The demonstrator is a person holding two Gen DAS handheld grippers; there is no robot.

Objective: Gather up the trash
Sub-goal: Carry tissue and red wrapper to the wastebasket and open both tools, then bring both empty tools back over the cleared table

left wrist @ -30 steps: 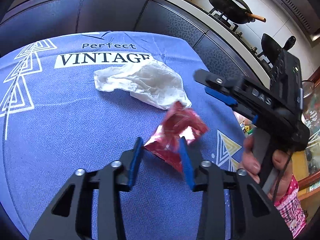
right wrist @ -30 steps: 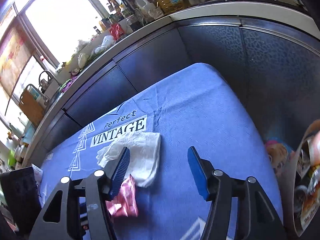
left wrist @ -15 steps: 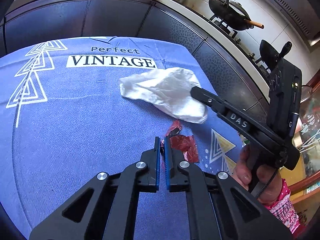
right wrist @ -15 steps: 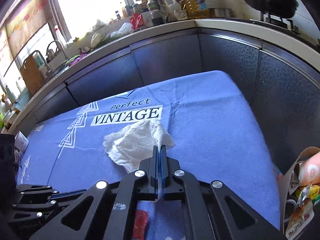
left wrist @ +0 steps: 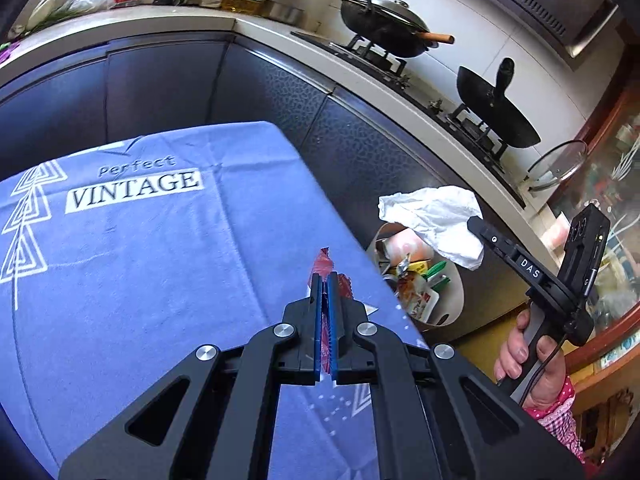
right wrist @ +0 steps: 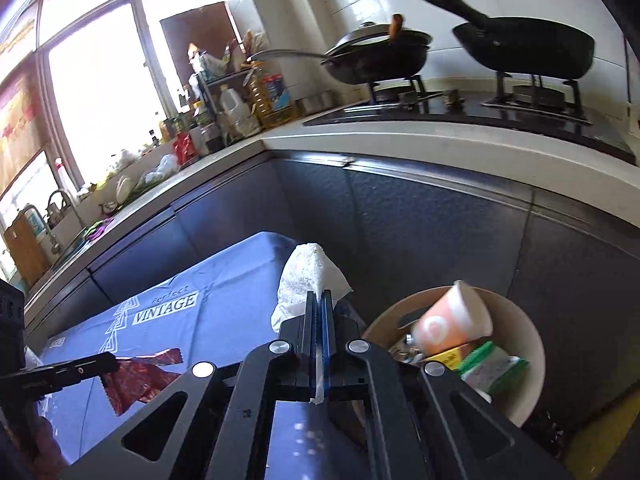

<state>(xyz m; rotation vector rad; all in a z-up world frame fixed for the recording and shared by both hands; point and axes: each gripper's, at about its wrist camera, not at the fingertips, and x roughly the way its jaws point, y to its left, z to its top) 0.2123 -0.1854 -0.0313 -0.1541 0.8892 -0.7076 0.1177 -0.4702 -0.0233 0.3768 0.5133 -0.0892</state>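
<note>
A kitchen fills both views: a pale countertop [right wrist: 400, 148] runs round the corner above dark blue cabinet doors [left wrist: 160, 80], with a bright window [right wrist: 100, 80] over the sink side. On the black hob [right wrist: 460, 110] stand a lidded wok [left wrist: 380, 26] and a second black pan [right wrist: 528, 50]; oil bottles [right wrist: 268, 96] crowd the corner of the counter.

In front lies a table under a blue cloth [left wrist: 140, 260], printed in white with "Perfect" above "VINTAGE" (the letters sit in a white box, beside a stack of nested triangles). Past its right edge, down on the floor, stands a beige waste bin [right wrist: 532, 344] holding a paper cup [right wrist: 452, 320] and wrappers.

A second ago the white tissue [left wrist: 436, 220] and the red foil wrapper [left wrist: 324, 266] both lay on the cloth between spread fingers. Both are now off the cloth: the left gripper [left wrist: 325, 280] is pressed together on the wrapper, above the table's right edge, and the right gripper [right wrist: 318, 300] pinches the tissue, which hangs over the bin's mouth. Both pairs of jaws have just been closing.

The right gripper's side carries the letters "DAS", and a hand [left wrist: 532, 356] with a pink patterned cuff holds its grip.
</note>
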